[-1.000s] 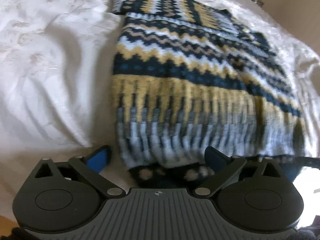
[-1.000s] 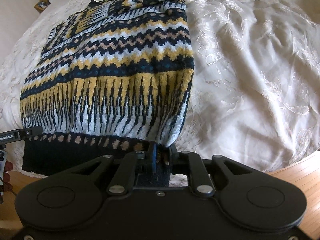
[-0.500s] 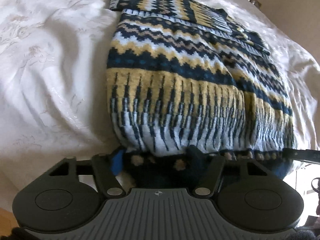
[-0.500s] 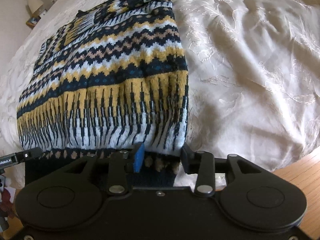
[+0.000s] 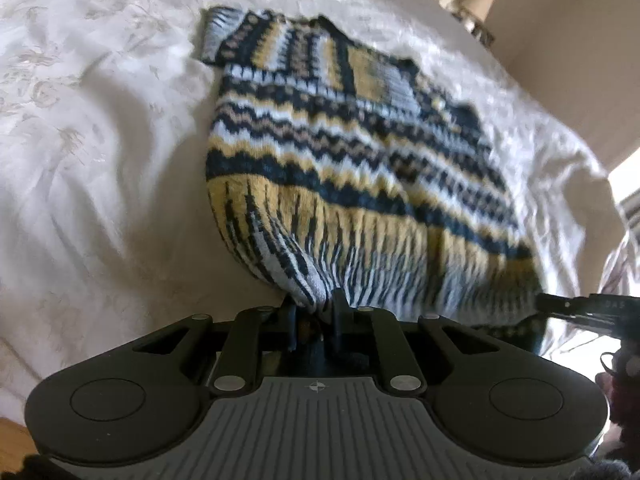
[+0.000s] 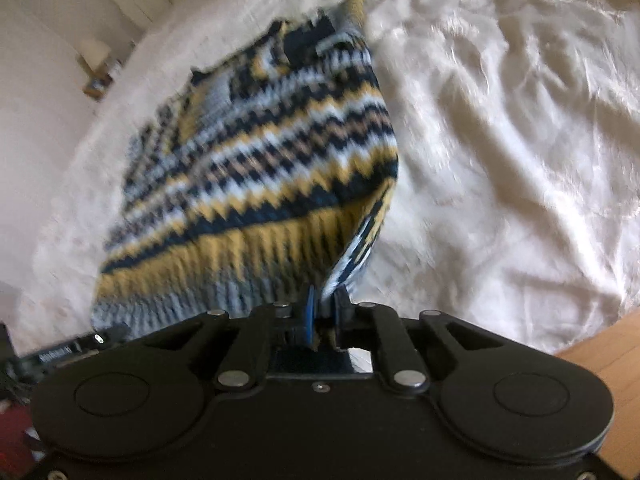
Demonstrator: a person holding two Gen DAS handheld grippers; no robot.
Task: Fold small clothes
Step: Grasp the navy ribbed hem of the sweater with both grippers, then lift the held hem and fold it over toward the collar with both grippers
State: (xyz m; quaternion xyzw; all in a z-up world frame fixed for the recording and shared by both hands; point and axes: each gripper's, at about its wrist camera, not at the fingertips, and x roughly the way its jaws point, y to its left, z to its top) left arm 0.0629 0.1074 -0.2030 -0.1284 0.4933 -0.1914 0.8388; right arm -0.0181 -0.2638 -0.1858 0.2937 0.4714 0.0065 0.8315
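Observation:
A knitted sweater [image 5: 352, 168] with navy, yellow and pale blue zigzag bands lies on a white bed. My left gripper [image 5: 314, 308] is shut on the sweater's near left hem corner, which bunches up between the fingers. My right gripper [image 6: 325, 300] is shut on the near right hem corner of the sweater [image 6: 260, 168], and the cloth rises from the bed to it. The hem is lifted off the bedspread while the far part with the neck still lies flat. The right gripper's body also shows at the right edge of the left wrist view [image 5: 588, 308].
The white embroidered bedspread [image 5: 100, 160] spreads left of the sweater and to its right [image 6: 520, 160]. A bedside table with a lamp [image 6: 96, 64] stands beyond the bed. Wooden floor [image 6: 600, 360] shows at the bed's near edge.
Both grippers have closed on the hem corners and lifted them. The hem now hangs up from the bed, and the views have pulled up and back.

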